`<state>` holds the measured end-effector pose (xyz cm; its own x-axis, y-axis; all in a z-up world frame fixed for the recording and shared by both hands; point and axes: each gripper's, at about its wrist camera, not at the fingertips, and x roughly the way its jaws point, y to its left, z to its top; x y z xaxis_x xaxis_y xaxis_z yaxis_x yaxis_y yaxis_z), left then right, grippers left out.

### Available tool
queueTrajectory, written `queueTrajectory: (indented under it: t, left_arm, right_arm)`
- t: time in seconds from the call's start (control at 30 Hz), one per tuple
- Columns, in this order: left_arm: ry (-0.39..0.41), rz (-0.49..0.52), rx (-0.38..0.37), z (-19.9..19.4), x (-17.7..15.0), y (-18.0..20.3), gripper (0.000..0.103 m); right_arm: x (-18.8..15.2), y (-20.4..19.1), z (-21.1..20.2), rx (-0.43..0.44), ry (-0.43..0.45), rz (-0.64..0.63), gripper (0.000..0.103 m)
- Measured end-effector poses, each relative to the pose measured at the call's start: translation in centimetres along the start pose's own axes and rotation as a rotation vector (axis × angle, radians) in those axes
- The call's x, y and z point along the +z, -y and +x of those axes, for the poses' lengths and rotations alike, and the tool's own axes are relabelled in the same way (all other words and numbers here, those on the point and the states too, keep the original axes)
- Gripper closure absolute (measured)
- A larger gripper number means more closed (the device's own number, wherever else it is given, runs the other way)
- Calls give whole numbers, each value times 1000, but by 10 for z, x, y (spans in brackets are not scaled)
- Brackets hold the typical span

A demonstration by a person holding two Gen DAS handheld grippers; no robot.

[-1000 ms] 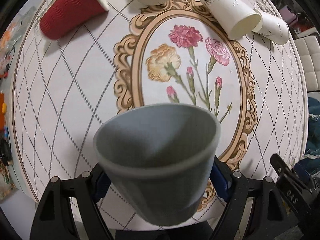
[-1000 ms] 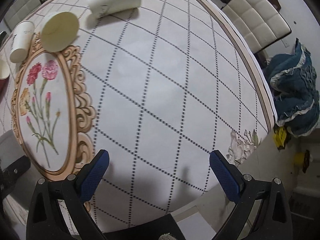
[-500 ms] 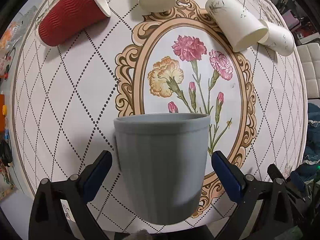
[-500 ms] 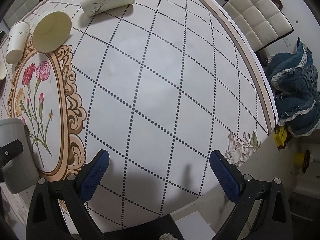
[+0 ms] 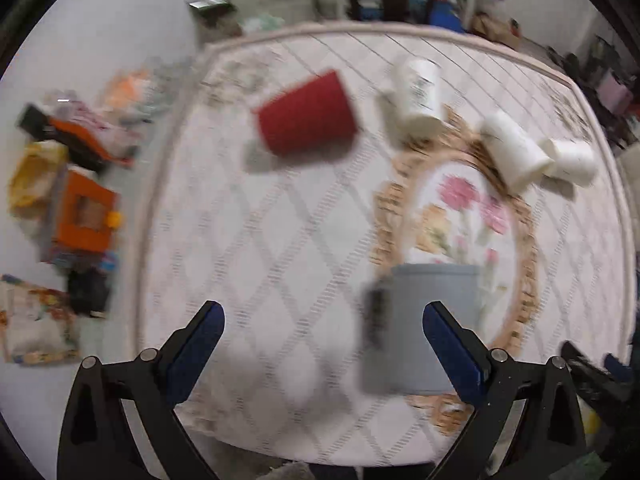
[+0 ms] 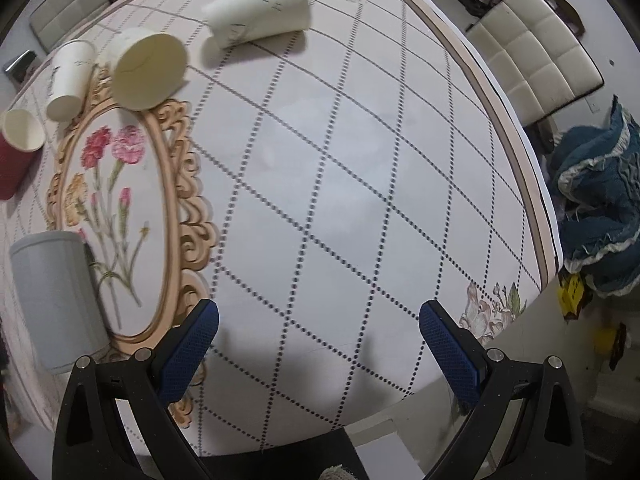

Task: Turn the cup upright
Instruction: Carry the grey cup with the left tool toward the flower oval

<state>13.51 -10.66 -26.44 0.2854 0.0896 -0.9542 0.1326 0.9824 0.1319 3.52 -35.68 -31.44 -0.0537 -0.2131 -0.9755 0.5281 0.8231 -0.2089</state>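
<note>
Left wrist view, L to R: floor clutter beside table, incl. orange box; left gripper, jaws wide apart, nothing between; red ribbed paper cup on its side, far half of tablecloth; white paper cups, three, on their sides at oval flower frame's far edge; grey ribbed cup upright, mouth up, on near end of flower frame, partly behind right-hand blue pad, outside the jaws' gap; view motion-blurred. Right wrist view, L to R: red cup at edge, on its side; grey cup upright at near left, well clear of right gripper, jaws wide apart over bare diamond-grid cloth, holding nothing; white cups lying near frame's top; cream padded chair past table edge; blue denim garment w/ ruffles on floor, far right.
</note>
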Motion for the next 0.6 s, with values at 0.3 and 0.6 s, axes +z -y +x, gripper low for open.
queueTrajectory:
  t: [0.3,0.6]
  left_arm:
    - [-7,-28,68,24,-13,-54,0]
    - [-58,-16,72,47,-26,-85,0]
  right_arm:
    - [3,-64,-36,70,15,-106,1]
    - [2,-147,-53,141,-22,-221,1]
